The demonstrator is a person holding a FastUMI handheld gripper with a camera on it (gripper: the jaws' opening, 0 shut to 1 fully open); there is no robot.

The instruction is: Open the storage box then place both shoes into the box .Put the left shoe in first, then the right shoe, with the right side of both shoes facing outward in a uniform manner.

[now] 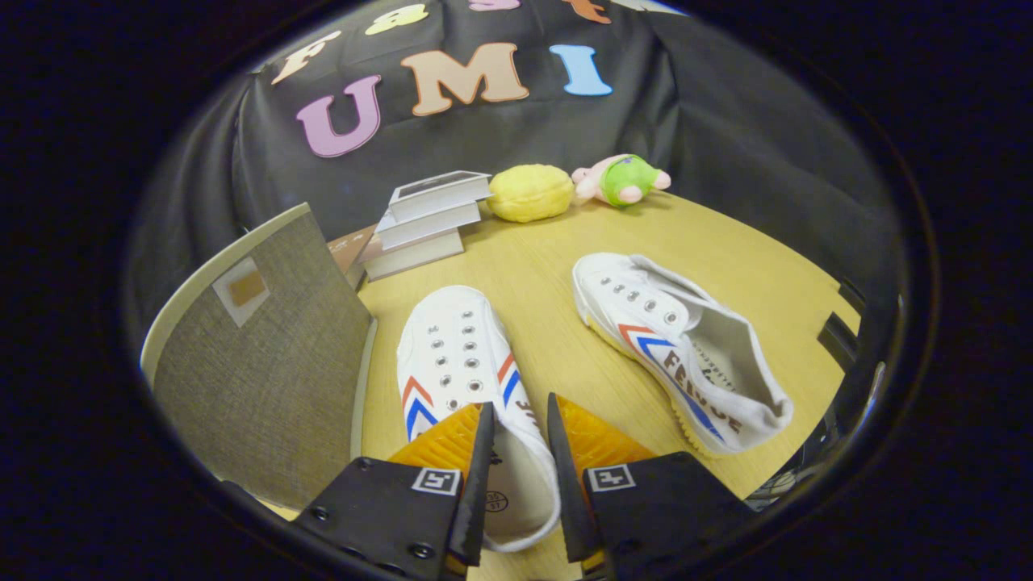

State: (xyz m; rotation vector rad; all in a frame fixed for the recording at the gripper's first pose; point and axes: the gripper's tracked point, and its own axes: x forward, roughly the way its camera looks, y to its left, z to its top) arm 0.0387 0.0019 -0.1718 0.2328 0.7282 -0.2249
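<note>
**Gripper over the near shoe**

The gripper [518, 420] hangs over a white shoe [464, 379]. Its two fingers are a little way apart. The side wall of the shoe's opening sits in the gap between them. I cannot tell if the fingers press on it.

This near shoe lies on the wooden table [726, 258] with its toe pointing to 12 o'clock. It has red and blue stripes on its sides.

The second white shoe [678, 347] lies at 2 o'clock from the fingers, well apart from the first. Its toe points to about 11 o'clock.

The grey storage box [266, 379] stands just beside the near shoe, at 9 o'clock.

Far off at 12 o'clock is a stack of books [428, 222]. A yellow soft toy [531, 192] and a pink and green soft toy [623, 179] lie next to the books.
</note>
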